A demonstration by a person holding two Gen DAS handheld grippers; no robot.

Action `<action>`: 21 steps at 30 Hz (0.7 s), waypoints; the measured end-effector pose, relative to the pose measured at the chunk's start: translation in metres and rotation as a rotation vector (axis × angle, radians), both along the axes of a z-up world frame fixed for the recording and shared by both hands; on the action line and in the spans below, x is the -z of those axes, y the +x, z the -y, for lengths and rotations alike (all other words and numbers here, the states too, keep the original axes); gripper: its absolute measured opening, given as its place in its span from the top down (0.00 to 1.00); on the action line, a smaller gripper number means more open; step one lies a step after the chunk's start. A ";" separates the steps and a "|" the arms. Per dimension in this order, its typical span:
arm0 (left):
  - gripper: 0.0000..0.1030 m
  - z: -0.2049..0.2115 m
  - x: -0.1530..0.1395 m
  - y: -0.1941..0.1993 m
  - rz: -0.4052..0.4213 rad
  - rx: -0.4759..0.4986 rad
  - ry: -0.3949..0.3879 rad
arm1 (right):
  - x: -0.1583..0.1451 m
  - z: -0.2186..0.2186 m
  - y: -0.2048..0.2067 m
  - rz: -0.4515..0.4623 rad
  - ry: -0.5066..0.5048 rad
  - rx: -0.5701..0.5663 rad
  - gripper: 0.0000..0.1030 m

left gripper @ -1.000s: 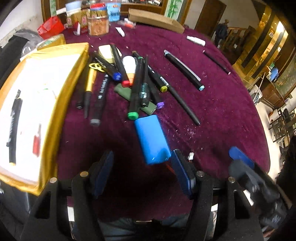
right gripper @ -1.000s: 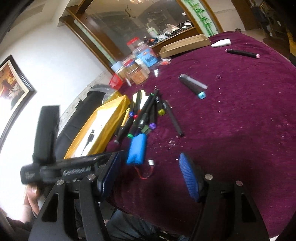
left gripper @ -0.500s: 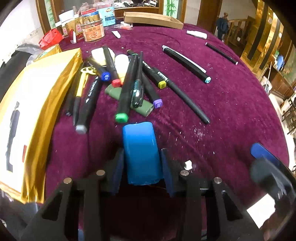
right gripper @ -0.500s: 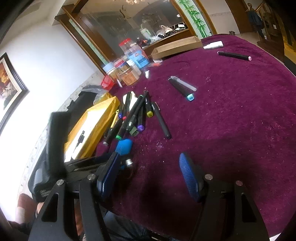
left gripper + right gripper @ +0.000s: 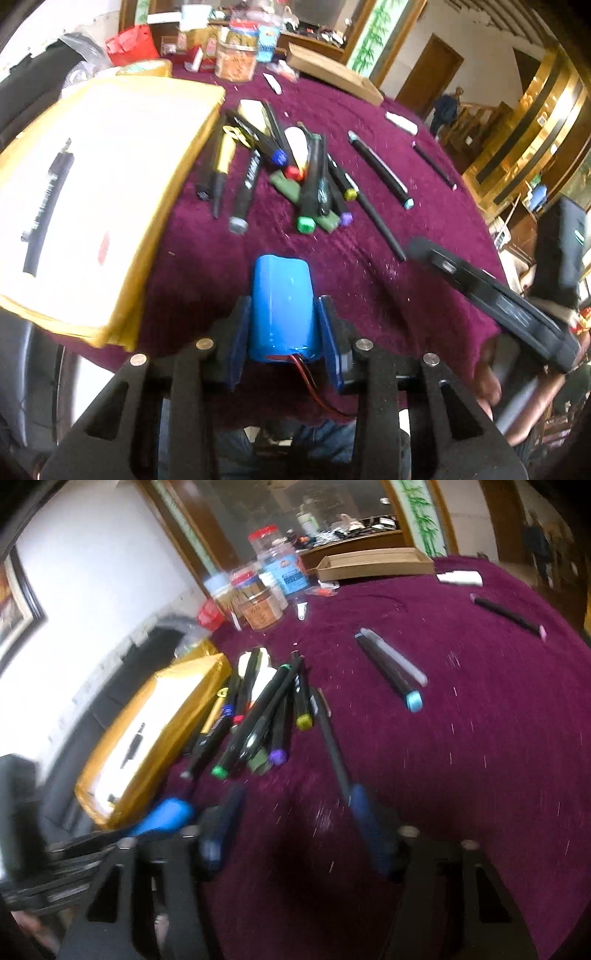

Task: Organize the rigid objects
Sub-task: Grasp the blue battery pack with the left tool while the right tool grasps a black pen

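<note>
My left gripper [image 5: 282, 310] is closing, and its blue pads press on both sides of a blue battery pack [image 5: 282, 295] with a red wire at its near end. The pack is near the front edge of the purple-clothed table [image 5: 424, 325]. In the right wrist view the same pack [image 5: 166, 814] shows low on the left. My right gripper [image 5: 295, 819] is closing with nothing pressed between its pads. The near end of a long black pen [image 5: 332, 746] lies just by its right fingertip. A pile of coloured-capped markers [image 5: 314, 184] lies ahead.
A gold-edged white box [image 5: 92, 206] with a black pen in it stands on the left. A black marker with a light-blue cap [image 5: 391, 668] and a thin pink-tipped pen [image 5: 509, 614] lie further right. Jars [image 5: 258, 602] and a cardboard tray [image 5: 373, 566] stand at the back.
The left jaws have closed from wide open onto the blue battery pack, which lay free on the cloth. The right jaws have narrowed and moved in toward the long black pen.
</note>
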State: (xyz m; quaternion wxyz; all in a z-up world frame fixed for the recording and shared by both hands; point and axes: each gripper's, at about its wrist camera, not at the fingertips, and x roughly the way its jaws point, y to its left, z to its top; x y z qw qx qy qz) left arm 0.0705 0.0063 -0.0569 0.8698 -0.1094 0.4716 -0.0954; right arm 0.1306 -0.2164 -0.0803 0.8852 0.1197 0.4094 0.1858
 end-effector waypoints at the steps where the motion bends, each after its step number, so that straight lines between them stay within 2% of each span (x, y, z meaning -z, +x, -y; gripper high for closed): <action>1: 0.68 -0.003 -0.003 -0.001 0.007 -0.003 -0.007 | 0.000 -0.003 0.009 -0.002 -0.032 0.002 0.62; 3: 0.69 -0.009 -0.006 -0.001 0.012 -0.006 -0.033 | 0.001 -0.006 0.031 -0.025 -0.078 0.010 0.62; 6: 0.70 -0.013 -0.008 -0.002 0.023 -0.027 -0.018 | 0.009 -0.014 0.057 -0.077 -0.162 0.014 0.66; 8: 0.75 -0.016 -0.009 -0.003 0.026 -0.034 -0.020 | 0.019 -0.021 0.066 -0.122 -0.166 -0.030 0.72; 10: 0.75 -0.019 -0.011 -0.004 0.028 -0.038 -0.027 | 0.020 -0.028 0.062 -0.092 -0.249 -0.029 0.85; 11: 0.75 -0.020 -0.011 -0.004 0.034 -0.042 -0.022 | 0.020 -0.032 0.059 -0.077 -0.292 -0.022 0.87; 15: 0.75 -0.016 -0.004 0.000 0.020 -0.029 -0.016 | 0.019 -0.029 0.045 -0.068 -0.278 -0.006 0.88; 17: 0.83 -0.013 0.002 0.004 0.008 -0.021 -0.008 | 0.018 -0.025 0.035 -0.069 -0.268 0.002 0.88; 18: 0.83 -0.009 0.005 0.006 0.000 -0.012 -0.003 | 0.018 -0.025 0.030 -0.067 -0.264 0.008 0.88; 21: 0.84 0.001 0.002 0.009 0.038 0.014 0.047 | 0.018 -0.026 0.018 -0.052 -0.271 0.018 0.91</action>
